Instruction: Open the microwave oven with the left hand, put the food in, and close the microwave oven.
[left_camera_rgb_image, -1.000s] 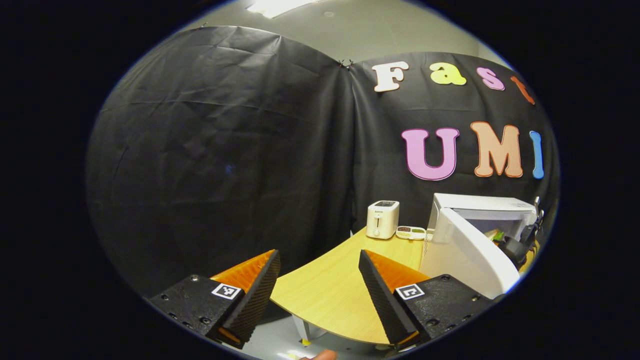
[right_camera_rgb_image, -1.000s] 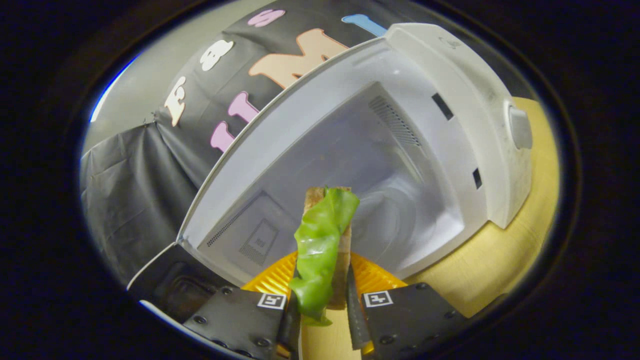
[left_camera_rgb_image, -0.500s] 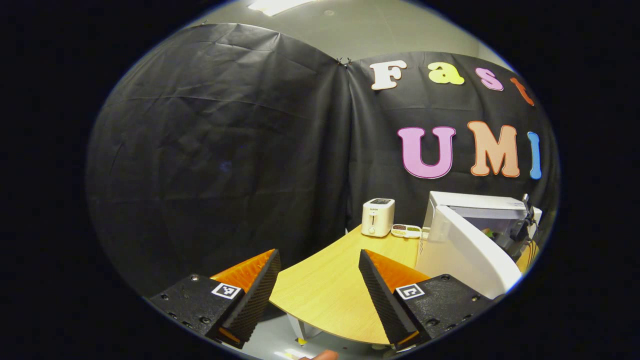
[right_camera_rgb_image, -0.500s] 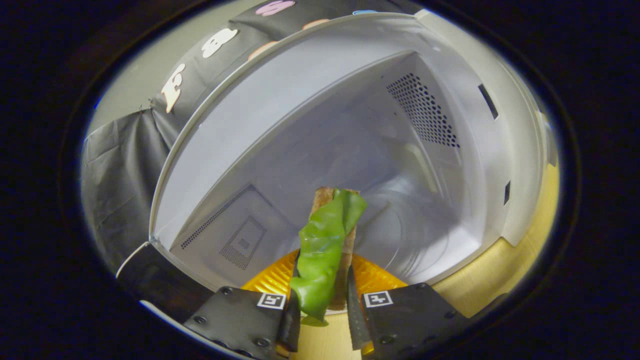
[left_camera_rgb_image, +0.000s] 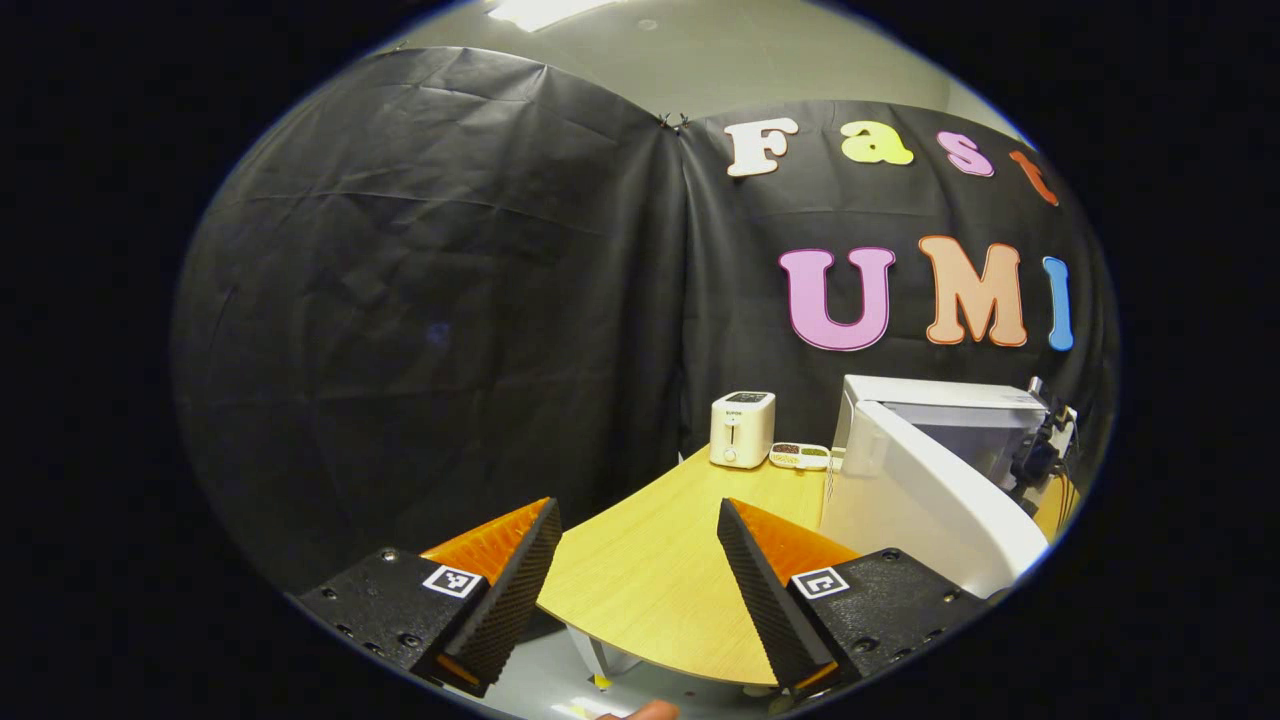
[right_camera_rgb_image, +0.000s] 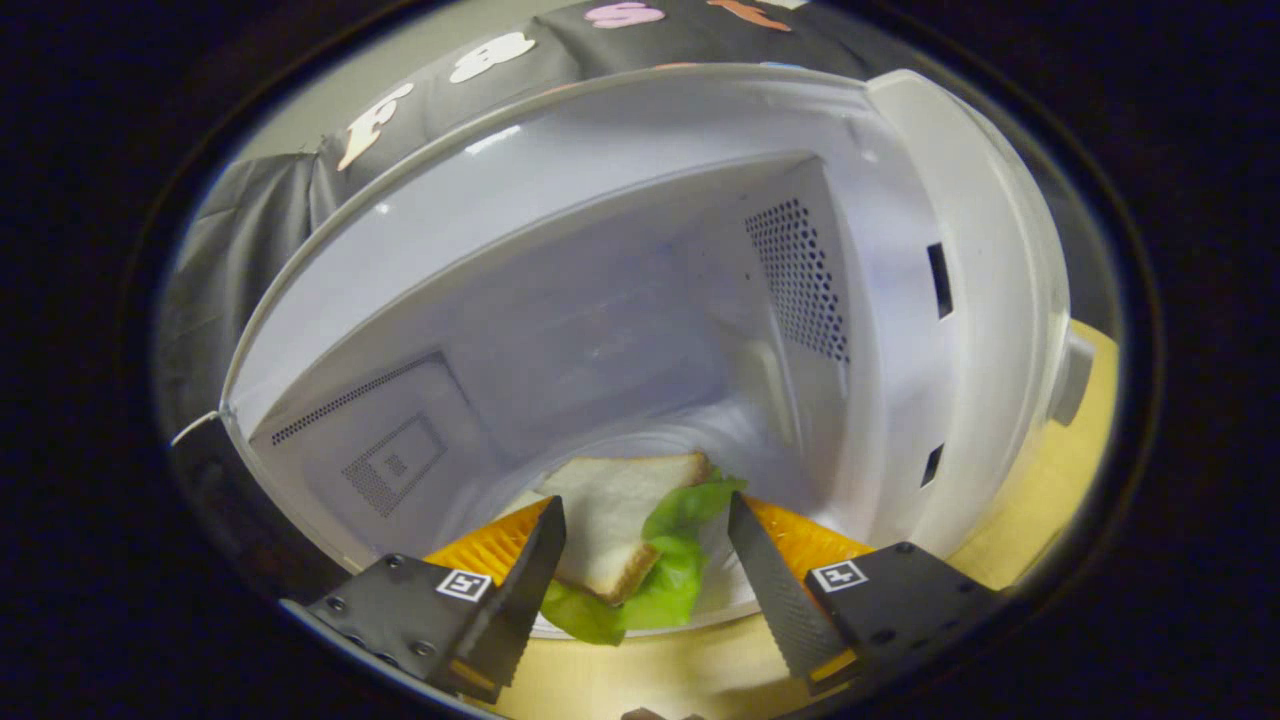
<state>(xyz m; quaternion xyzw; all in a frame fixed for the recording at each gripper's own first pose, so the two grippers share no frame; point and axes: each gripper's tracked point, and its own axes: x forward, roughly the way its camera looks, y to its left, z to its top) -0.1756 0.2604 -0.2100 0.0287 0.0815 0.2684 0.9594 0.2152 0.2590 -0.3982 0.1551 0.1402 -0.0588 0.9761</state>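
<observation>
Now the right gripper (right_camera_rgb_image: 640, 560) is spread wide at the microwave (right_camera_rgb_image: 640, 300) mouth, and the sandwich (right_camera_rgb_image: 625, 535) lies flat between its fingers at six o'clock on the cavity floor, released. Left gripper (left_camera_rgb_image: 635, 560), parted and empty, hangs back over the table (left_camera_rgb_image: 650, 570), door (left_camera_rgb_image: 920, 500) at three o'clock, ready to swing it closed.

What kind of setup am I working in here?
Likely a staged kitchen booth, not a real home: a white microwave with its door open, a toaster and a wooden table stand before a black cloth wall.
</observation>
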